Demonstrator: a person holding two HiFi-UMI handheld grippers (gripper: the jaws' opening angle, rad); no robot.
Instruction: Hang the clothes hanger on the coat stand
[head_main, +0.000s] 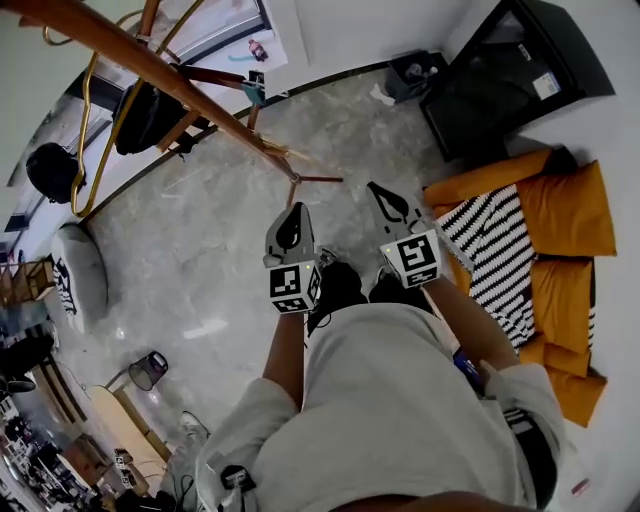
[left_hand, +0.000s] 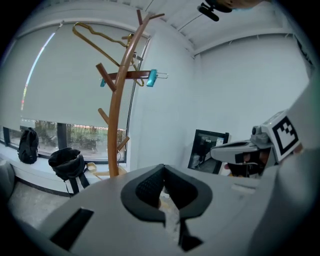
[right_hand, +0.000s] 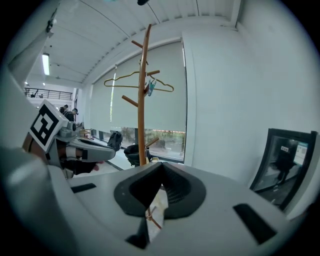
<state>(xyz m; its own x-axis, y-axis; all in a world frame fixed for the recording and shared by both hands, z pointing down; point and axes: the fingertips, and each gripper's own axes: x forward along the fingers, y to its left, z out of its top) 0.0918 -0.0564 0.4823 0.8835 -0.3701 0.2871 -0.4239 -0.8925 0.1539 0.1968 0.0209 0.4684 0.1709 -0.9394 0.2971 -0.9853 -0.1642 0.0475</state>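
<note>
The wooden coat stand (head_main: 170, 78) runs slantwise across the upper left of the head view and rises upright in the left gripper view (left_hand: 117, 100) and the right gripper view (right_hand: 142, 105). A gold wire hanger (head_main: 82, 150) hangs from one of its upper pegs (left_hand: 100, 36) (right_hand: 131, 80). My left gripper (head_main: 296, 208) and right gripper (head_main: 374, 188) are held side by side in front of my body, a good way short of the stand. Both have their jaws together with nothing between them (left_hand: 162, 167) (right_hand: 161, 165).
A teal clip (left_hand: 151, 77) hangs on another peg. A black bag (head_main: 150, 115) sits at the stand's base, with a backpack (head_main: 50, 170) and a white cushion (head_main: 78, 275) to the left. An orange sofa (head_main: 565, 215) with a striped cloth and a black screen (head_main: 510, 70) are on the right.
</note>
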